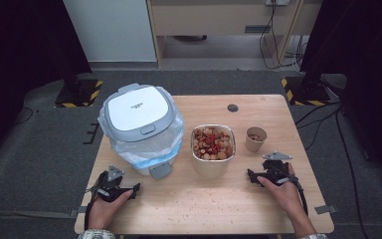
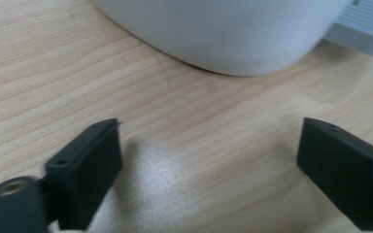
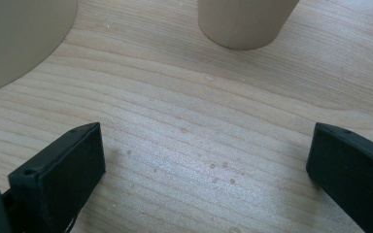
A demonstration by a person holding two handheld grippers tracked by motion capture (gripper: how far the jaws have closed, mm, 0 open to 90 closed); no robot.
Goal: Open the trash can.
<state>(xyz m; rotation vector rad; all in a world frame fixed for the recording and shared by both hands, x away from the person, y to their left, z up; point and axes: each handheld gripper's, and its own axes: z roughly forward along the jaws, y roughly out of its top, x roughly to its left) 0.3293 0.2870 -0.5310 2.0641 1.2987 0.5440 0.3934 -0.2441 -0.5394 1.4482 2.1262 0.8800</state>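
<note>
So nothing has really kicked off yet, as far as I can tell. Both claws are resting low on the wooden surface, one at each near corner, each held in a hand. The left claw is spread wide with nothing between its jaws, sitting just in front of the white bin, the one with the plastic liner and the lid closed. In the left gripper view the bin's rounded base is near but not touched. The right claw is spread too, also holding nothing, and it points at the small paper cup that stands beside the big paper bowl. The bowl is heaped with what looks like mixed scraps or shells, and the cup has some bits in it as well. My guess is that these get dumped in the bin, so basically everything is left: lid open, cup and bowl picked up, tipped out.
</note>
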